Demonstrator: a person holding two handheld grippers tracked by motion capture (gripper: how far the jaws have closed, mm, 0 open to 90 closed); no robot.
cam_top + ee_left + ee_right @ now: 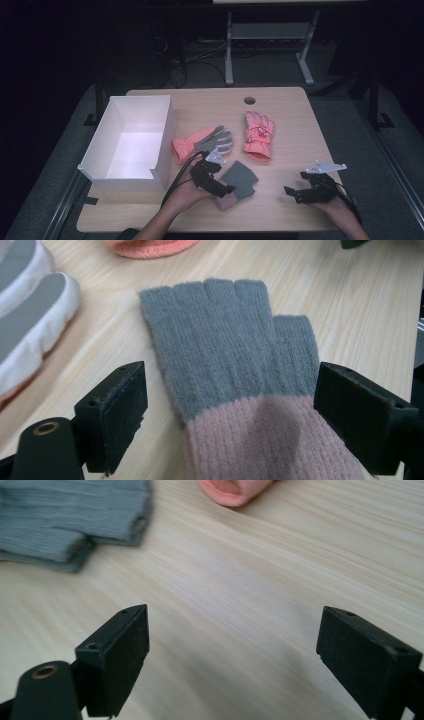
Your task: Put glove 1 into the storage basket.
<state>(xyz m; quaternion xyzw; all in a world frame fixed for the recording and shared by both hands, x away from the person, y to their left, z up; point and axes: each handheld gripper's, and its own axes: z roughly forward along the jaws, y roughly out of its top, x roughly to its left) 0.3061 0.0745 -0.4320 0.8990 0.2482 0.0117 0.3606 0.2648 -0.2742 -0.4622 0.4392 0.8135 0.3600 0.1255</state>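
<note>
**Knit glove lies loose between my open left tongs**

Knit glove, grey at the finger end and pink at the cuff, lies flat on the wooden table, at about 6 o'clock from the table's middle in the high view. My left gripper sits over its cuff, at roughly 7 o'clock of the tabletop. In the left gripper view its jaws stand wide on either side of the glove, one beside each edge of the cuff, with neither pad pressing the knit; the glove rests on the wood by its own weight.

My right gripper is off at about 4 o'clock, well apart from the glove. In the right gripper view its jaws stand wide with only bare wood between them, and the glove's grey end shows at about 10 o'clock.

Two coral ski gloves lie farther in: one with a grey palm at 11 o'clock of the knit glove, the other at 1 o'clock. A white box stands open at the table's 9 o'clock.
</note>
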